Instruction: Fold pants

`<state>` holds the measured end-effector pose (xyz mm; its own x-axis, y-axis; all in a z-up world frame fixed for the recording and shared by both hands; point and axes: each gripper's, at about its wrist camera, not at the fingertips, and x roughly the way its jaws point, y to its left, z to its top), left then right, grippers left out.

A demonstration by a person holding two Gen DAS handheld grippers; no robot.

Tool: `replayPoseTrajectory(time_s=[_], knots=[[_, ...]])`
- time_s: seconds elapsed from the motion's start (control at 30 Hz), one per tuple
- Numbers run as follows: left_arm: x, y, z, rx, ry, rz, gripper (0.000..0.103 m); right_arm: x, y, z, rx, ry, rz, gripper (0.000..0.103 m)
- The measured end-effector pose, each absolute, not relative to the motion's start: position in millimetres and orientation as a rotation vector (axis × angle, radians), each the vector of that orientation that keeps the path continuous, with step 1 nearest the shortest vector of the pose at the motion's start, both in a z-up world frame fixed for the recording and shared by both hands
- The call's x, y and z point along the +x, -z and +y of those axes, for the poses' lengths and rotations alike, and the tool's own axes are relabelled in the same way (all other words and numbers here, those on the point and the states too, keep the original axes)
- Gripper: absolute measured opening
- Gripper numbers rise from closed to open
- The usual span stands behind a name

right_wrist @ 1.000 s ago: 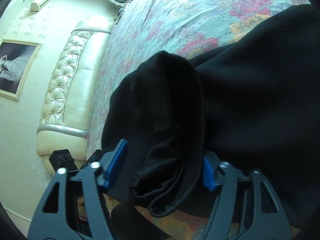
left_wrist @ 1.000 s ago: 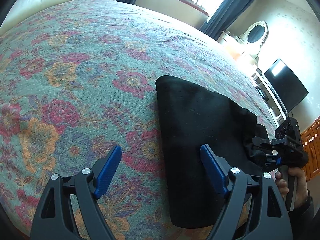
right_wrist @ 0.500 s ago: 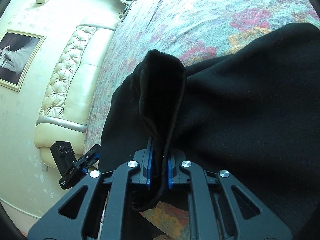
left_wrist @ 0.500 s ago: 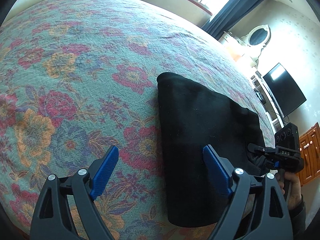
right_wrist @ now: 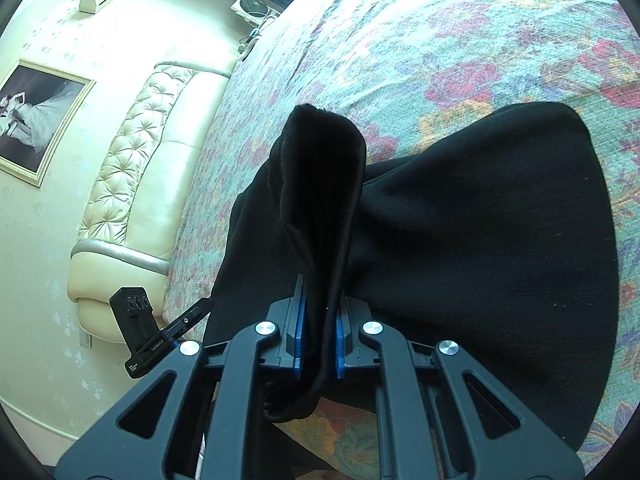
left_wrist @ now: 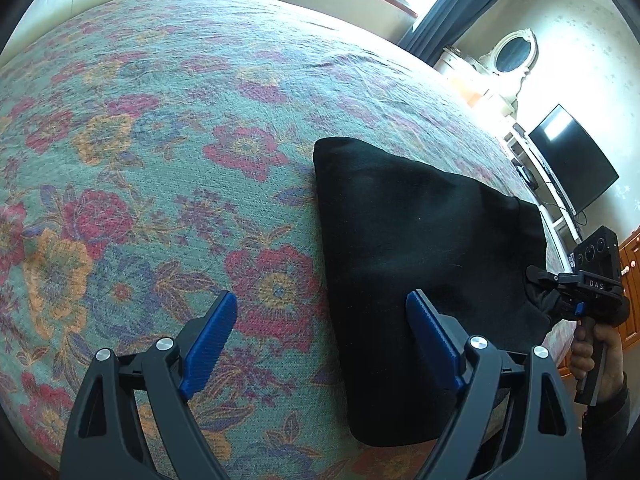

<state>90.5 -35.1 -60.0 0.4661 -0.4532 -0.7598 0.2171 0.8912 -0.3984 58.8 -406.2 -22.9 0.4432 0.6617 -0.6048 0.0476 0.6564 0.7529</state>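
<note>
Black pants (left_wrist: 416, 248) lie partly folded on the floral bedspread (left_wrist: 160, 168). My left gripper (left_wrist: 320, 334) is open and empty, hovering above the pants' near left edge; its right finger is over the black cloth, its left over the bedspread. My right gripper (right_wrist: 318, 334) is shut on a bunched fold of the pants (right_wrist: 320, 200) and lifts it off the flat part (right_wrist: 500, 240). The right gripper (left_wrist: 576, 300) also shows in the left wrist view at the pants' right end.
A cream tufted headboard (right_wrist: 132, 184) stands at the bed's head. A TV (left_wrist: 568, 164) and a dresser with an oval mirror (left_wrist: 512, 50) stand beyond the bed's far side. The other hand-held gripper (right_wrist: 152, 328) shows at the bed's left edge.
My right gripper closed on the bunched fold of the pants and raised it. My left gripper stayed open and rose slightly, drawing back from the cloth.
</note>
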Motion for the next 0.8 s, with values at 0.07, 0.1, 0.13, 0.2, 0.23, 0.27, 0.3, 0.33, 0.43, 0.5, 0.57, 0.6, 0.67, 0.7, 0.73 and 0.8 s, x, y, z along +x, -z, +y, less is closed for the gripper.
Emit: replayPoseTrajectory(time_s=[0.07, 0.1, 0.13, 0.2, 0.23, 0.27, 0.3, 0.33, 0.43, 0.5, 0.57, 0.6, 0.67, 0.7, 0.73, 0.8], knots=[[91, 60, -38, -0.261, 0.421, 1.009, 0.085, 57, 22, -411, 0.790, -0.425, 1.056, 0.011], [91, 60, -39, -0.261, 0.424, 1.009, 0.085, 56, 22, -411, 0.792, -0.420, 1.055, 0.011], [92, 59, -41, -0.262, 0.425, 1.008, 0.085, 56, 21, -412, 0.794, -0.415, 1.053, 0.011], [92, 59, -45, -0.259, 0.436, 1.011, 0.085, 54, 22, -415, 0.796, -0.406, 1.050, 0.010], [92, 58, -47, -0.255, 0.440, 1.010, 0.085, 52, 22, -416, 0.799, -0.404, 1.048, 0.010], [92, 58, -49, -0.251, 0.441, 1.010, 0.085, 52, 21, -417, 0.799, -0.401, 1.046, 0.010], [93, 57, -51, -0.250, 0.445, 1.010, 0.085, 51, 21, -419, 0.799, -0.399, 1.044, 0.010], [93, 56, -54, -0.250, 0.448, 1.010, 0.085, 51, 21, -420, 0.800, -0.396, 1.042, 0.010], [92, 55, -59, -0.245, 0.462, 1.009, 0.085, 47, 20, -428, 0.798, -0.387, 1.034, 0.010], [91, 54, -65, -0.238, 0.471, 1.009, 0.085, 44, 20, -433, 0.803, -0.376, 1.028, 0.010], [91, 54, -70, -0.227, 0.480, 1.011, 0.085, 41, 20, -440, 0.810, -0.364, 1.023, 0.009], [91, 54, -73, -0.225, 0.485, 1.011, 0.085, 40, 18, -440, 0.814, -0.357, 1.019, 0.009], [92, 55, -76, -0.221, 0.491, 1.012, 0.085, 37, 18, -448, 0.825, -0.345, 1.012, 0.006], [92, 55, -78, -0.220, 0.494, 1.012, 0.085, 34, 19, -452, 0.829, -0.341, 1.009, 0.005], [93, 55, -79, -0.220, 0.498, 1.013, 0.085, 33, 19, -456, 0.831, -0.335, 1.006, 0.005], [92, 54, -84, -0.221, 0.500, 1.012, 0.085, 30, 20, -461, 0.828, -0.325, 1.011, 0.003]])
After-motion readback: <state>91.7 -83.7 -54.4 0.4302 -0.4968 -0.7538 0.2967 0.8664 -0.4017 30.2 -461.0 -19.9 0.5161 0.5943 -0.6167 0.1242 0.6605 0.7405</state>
